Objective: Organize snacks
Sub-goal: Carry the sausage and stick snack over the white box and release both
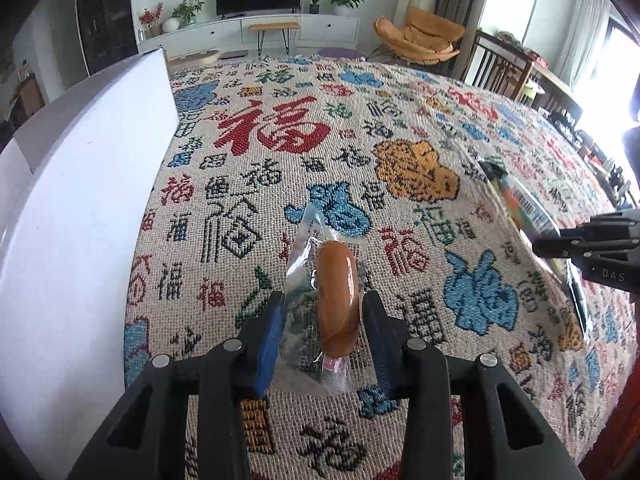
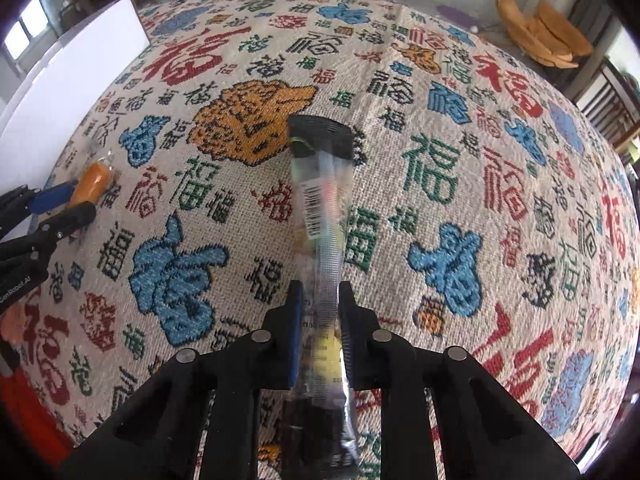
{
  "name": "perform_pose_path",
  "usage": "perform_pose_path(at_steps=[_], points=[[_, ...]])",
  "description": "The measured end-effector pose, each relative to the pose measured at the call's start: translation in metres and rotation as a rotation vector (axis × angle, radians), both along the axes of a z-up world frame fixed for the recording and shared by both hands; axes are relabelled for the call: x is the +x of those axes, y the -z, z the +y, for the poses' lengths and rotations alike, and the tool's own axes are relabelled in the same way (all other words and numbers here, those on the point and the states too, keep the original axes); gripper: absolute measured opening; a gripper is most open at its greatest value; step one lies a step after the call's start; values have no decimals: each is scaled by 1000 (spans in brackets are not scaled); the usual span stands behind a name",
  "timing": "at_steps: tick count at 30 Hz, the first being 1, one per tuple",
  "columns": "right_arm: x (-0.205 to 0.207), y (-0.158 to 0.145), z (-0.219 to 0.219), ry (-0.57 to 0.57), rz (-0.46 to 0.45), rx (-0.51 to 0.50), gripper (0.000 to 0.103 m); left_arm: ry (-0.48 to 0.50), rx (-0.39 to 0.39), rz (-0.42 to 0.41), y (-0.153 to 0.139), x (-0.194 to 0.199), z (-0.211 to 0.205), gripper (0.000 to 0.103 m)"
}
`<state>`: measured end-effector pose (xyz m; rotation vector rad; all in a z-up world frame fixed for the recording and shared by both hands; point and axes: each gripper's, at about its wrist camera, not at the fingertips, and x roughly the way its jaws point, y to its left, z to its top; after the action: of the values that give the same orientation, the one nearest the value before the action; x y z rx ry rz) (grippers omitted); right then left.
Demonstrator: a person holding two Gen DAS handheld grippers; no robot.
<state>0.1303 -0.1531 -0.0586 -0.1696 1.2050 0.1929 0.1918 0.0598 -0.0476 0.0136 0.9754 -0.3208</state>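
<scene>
Our left gripper point(image 1: 323, 300) clamped on a clear-wrapped sausage point(image 1: 336, 292) (wrapper tail trailing forward), our right gripper point(image 2: 318, 300) pinching a long snack packet point(image 2: 322, 208), both over the patterned cloth point(image 1: 400, 140), white box point(image 1: 80, 200) at left, contents unseen.

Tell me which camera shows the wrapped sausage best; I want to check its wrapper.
The left wrist view: the wrapped sausage lies centred between the left gripper fingers. The right wrist view shows it small at the left edge.
</scene>
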Motion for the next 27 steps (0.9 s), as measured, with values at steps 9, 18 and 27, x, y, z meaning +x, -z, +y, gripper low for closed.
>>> perform_pose_path(at_steps=[9,18,27], points=[[-9,-109,52,-66,-119,258,13,-85,-354,-120,-117,-66,80,39],[-11,-190,254,-342,-105,596,13,-350,-126,-178,-148,-105,227,43],[-6,-106,362,-369,-36,471,47,-474,-210,-124,-118,-135,256,73]])
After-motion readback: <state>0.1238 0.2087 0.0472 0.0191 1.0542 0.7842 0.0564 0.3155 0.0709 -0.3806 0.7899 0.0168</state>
